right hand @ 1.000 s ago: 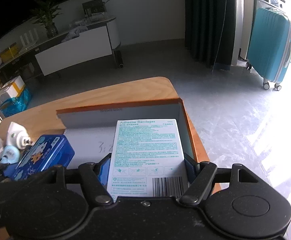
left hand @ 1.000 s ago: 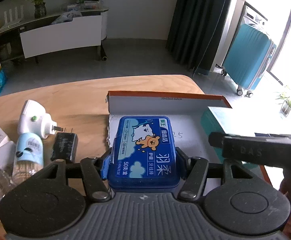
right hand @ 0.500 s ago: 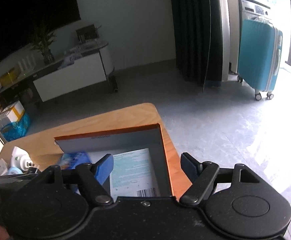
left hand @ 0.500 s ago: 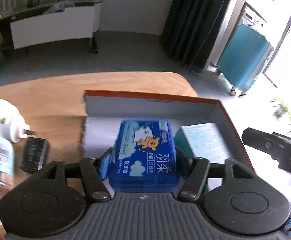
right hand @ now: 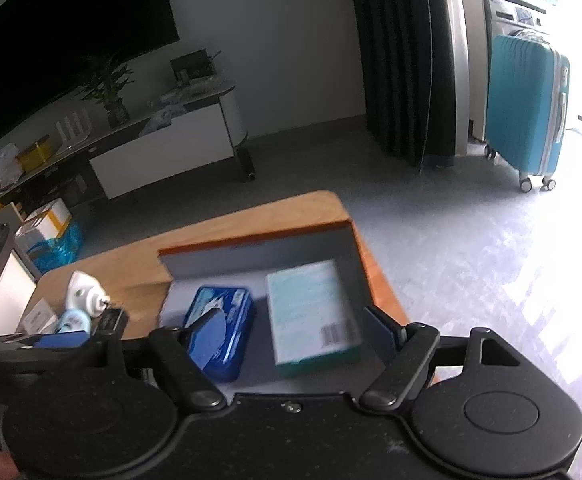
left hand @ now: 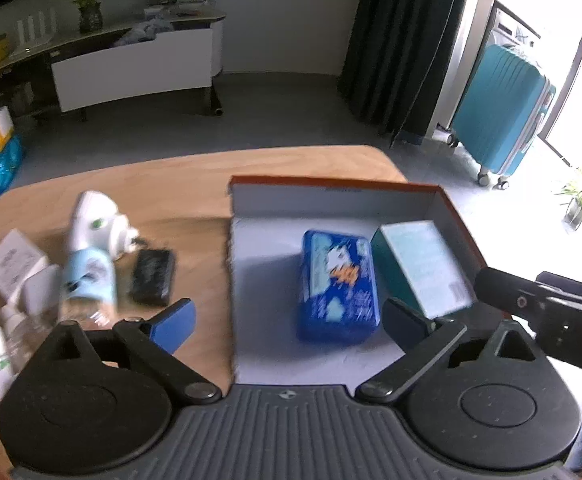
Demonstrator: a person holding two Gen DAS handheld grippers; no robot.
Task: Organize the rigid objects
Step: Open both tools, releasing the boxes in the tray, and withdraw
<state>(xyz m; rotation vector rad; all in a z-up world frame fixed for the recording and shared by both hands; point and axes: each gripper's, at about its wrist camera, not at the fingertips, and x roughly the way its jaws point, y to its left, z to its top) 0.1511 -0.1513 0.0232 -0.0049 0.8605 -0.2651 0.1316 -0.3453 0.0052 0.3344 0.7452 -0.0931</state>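
Left gripper (left hand: 287, 322) spread to its widest and opening, blue pads clear of everything; nothing gripped, though the blue tin (left hand: 337, 286) lies on the box floor ahead, between the lines of the two fingers. Right gripper (right hand: 295, 334) also wide and opening, holding nothing — the teal bandage carton (right hand: 313, 314) sits free below and ahead of it.

Both items down inside the shallow cardboard box (left hand: 331, 196), side by side, tin to the left, carton near the right wall, a narrow gap between them. By the look of it, the release step of two placements, with both tools free to pull away.

Next move, most likely: a swing to the loose pile on the wooden table (left hand: 163, 188) left of the box — white plug-in device (left hand: 95, 222), pale blue bottle (left hand: 89, 276), small black block (left hand: 151, 276), white packets at the edge. Calls for a wide approach and a choice of one item per tool.

Tin glossy, rounded at the corners, printed lid, likely slick under the pads. Carton flat-faced and sharp-edged, thin card. Box matte grey inside, orange along the rim. Much of the pile blurred, so finer detail not to be told.
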